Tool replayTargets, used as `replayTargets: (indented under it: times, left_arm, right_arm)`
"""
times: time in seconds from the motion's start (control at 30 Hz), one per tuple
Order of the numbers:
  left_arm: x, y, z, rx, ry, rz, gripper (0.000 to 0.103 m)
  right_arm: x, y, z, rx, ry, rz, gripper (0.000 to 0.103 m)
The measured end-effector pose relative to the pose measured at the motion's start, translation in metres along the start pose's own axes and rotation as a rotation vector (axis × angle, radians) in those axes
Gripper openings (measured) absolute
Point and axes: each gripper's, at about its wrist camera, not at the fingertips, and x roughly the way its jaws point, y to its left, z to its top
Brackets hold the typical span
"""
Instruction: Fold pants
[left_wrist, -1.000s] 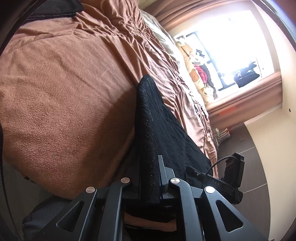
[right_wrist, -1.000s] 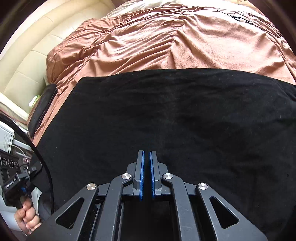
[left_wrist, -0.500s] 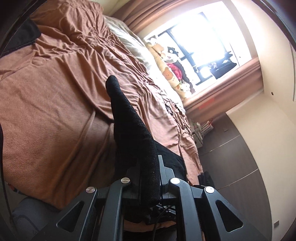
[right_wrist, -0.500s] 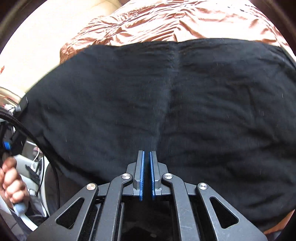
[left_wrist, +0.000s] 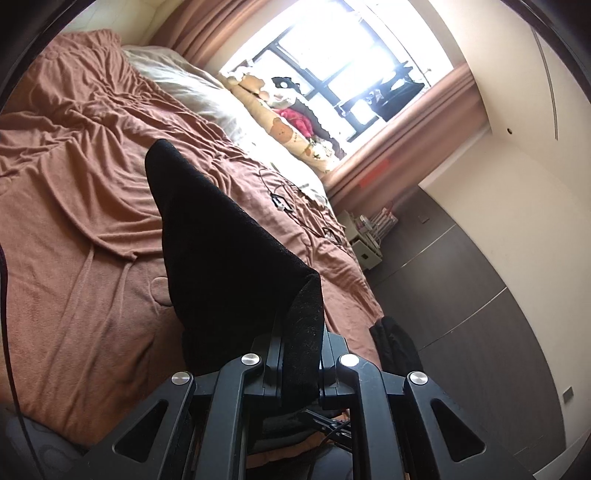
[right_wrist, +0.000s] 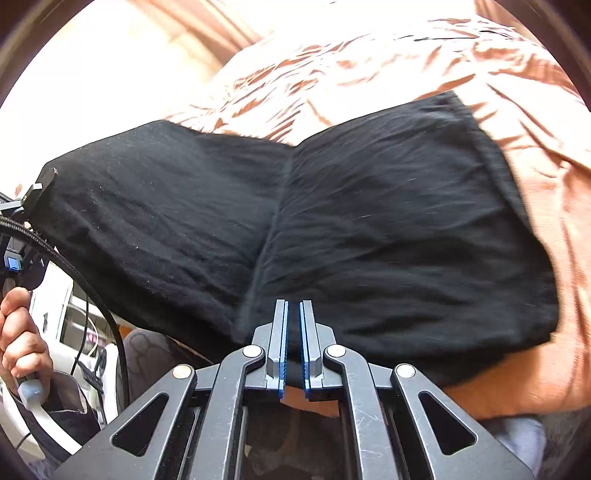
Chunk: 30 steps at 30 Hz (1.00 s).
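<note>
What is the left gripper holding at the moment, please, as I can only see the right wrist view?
Observer: The left gripper is shut on a thick fold of the black pants, which stands up out of its fingers.
Operator: Thank you. Is anything lying on the bed beyond that fold?
Observer: Yes, a thin black cable lies on the brown bedspread, apart from the pants.
Operator: And at the bed's edge?
Observer: A second dark cloth hangs there, on the side towards the floor.
</note>
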Motion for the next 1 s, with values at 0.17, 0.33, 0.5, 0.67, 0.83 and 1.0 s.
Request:
replayTargets:
  times: [0.17, 0.33, 0.5, 0.67, 0.83, 1.0]
  left_arm:
    - [0.025, -0.028, -0.005, 0.044, 0.033, -0.014, 0.012]
    - [0.052, -0.050, -0.012, 0.075, 0.071, -0.027, 0.012]
    - [0.077, -0.065, -0.015, 0.103, 0.111, -0.037, 0.012]
    - [0.106, -0.077, -0.021, 0.122, 0.151, -0.046, 0.012]
    - [0.137, -0.088, -0.032, 0.146, 0.208, -0.051, 0.012]
    - [0.172, -0.098, -0.048, 0.163, 0.279, -0.064, 0.012]
  right_arm:
    - [-0.035, -0.031, -0.011, 0.066, -0.059, 0.005, 0.003]
    - [-0.064, -0.049, -0.030, 0.107, -0.100, -0.007, 0.004]
    - [-0.086, -0.070, -0.039, 0.150, -0.134, -0.014, 0.004]
    - [-0.101, -0.090, -0.045, 0.196, -0.156, -0.007, 0.004]
    - [-0.106, -0.106, -0.046, 0.235, -0.172, 0.001, 0.004]
    - [-0.108, -0.120, -0.052, 0.265, -0.175, 0.004, 0.004]
